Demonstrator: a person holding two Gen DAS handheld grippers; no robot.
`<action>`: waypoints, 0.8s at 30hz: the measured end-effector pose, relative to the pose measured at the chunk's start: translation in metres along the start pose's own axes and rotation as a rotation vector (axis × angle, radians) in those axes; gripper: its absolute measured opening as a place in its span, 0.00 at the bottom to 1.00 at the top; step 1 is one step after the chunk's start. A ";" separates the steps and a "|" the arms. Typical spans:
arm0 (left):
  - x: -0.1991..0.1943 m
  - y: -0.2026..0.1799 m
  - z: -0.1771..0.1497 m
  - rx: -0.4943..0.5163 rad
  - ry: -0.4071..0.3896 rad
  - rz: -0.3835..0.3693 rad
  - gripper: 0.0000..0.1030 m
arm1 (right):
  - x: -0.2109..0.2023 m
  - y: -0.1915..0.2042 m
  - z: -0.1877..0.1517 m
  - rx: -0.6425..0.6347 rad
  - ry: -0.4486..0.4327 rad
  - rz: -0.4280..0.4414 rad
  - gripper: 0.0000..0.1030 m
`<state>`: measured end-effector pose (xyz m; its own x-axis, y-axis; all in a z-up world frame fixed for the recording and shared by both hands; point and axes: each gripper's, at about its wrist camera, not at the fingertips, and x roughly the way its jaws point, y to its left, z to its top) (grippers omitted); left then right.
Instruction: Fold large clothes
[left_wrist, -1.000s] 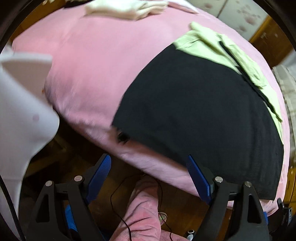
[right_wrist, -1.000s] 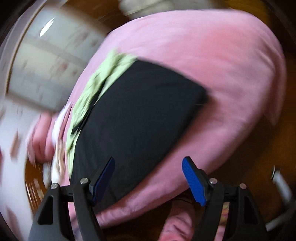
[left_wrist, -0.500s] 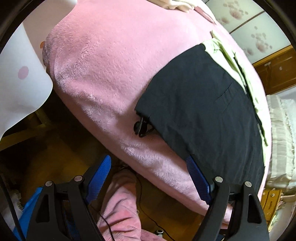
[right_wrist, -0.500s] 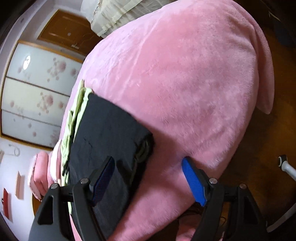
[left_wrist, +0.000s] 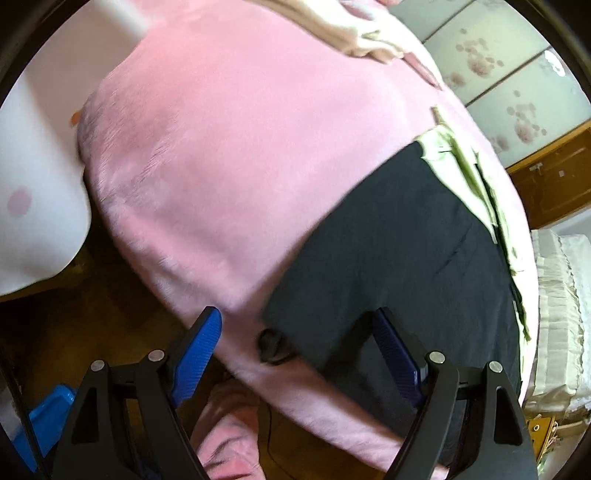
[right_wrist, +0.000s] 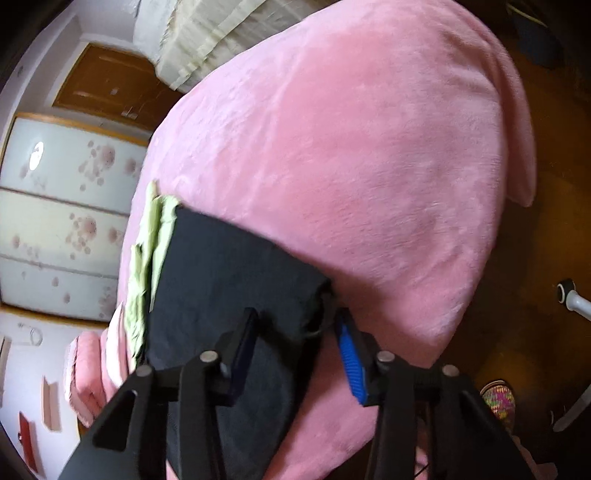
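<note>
Closing right gripper (right_wrist: 295, 347) on black garment (right_wrist: 236, 280), corner at five o'clock.
Pads not yet pressing; bite every layer. Left gripper (left_wrist: 295, 350) released.

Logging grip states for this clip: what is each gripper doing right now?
Left gripper: open, holding nothing, over the black garment.
Right gripper: jaws closing around the black garment's corner; firm grip not confirmed.
</note>
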<state>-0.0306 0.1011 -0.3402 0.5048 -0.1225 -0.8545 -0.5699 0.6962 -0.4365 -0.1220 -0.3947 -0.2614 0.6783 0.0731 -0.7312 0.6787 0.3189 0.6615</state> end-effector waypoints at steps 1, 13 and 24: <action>0.002 -0.006 0.001 0.013 0.010 -0.012 0.80 | 0.001 0.007 0.001 -0.014 0.006 0.006 0.35; 0.002 -0.080 0.017 0.139 0.159 0.193 0.15 | -0.006 0.058 0.018 -0.046 0.143 -0.036 0.06; -0.051 -0.178 0.121 0.043 0.279 0.049 0.14 | -0.029 0.195 0.047 -0.104 0.216 0.136 0.04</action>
<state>0.1237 0.0691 -0.1847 0.2763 -0.2737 -0.9213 -0.5578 0.7350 -0.3856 0.0037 -0.3788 -0.1040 0.6778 0.3185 -0.6627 0.5451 0.3871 0.7436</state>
